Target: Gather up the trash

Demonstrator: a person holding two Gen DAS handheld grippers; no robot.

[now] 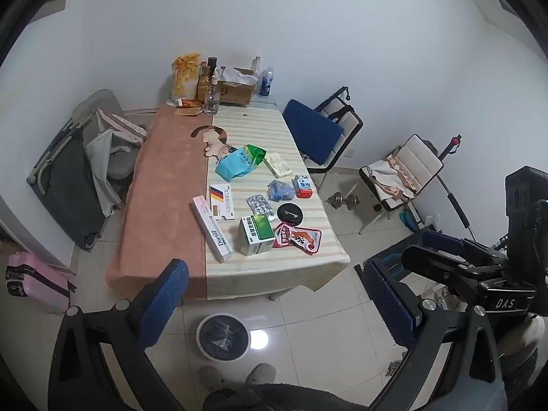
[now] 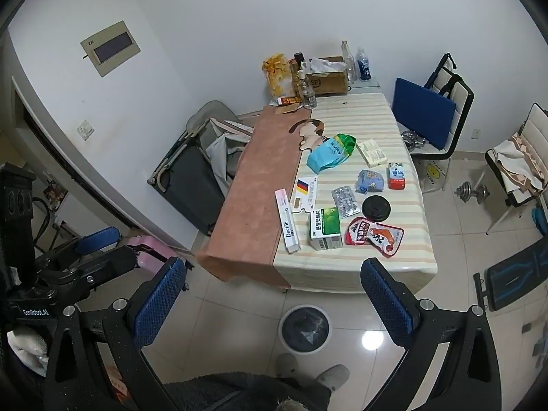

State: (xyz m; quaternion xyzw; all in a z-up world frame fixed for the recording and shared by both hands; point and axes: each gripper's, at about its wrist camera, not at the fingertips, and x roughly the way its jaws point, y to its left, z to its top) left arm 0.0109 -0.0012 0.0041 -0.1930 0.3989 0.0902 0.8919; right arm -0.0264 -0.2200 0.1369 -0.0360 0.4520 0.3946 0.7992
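Both views look from above and well back, off the near end of the desk (image 1: 164, 185), facing down its length toward the far wall. The left wrist view sits further left, with the right hand-held gripper (image 1: 441, 257) showing at its right edge. The right wrist view sits further right, with the left hand-held gripper (image 2: 85, 253) at its left edge. Both share the whole desk top, the round bin (image 1: 223, 337) on the near floor, and the chairs (image 1: 328, 130) on the right.
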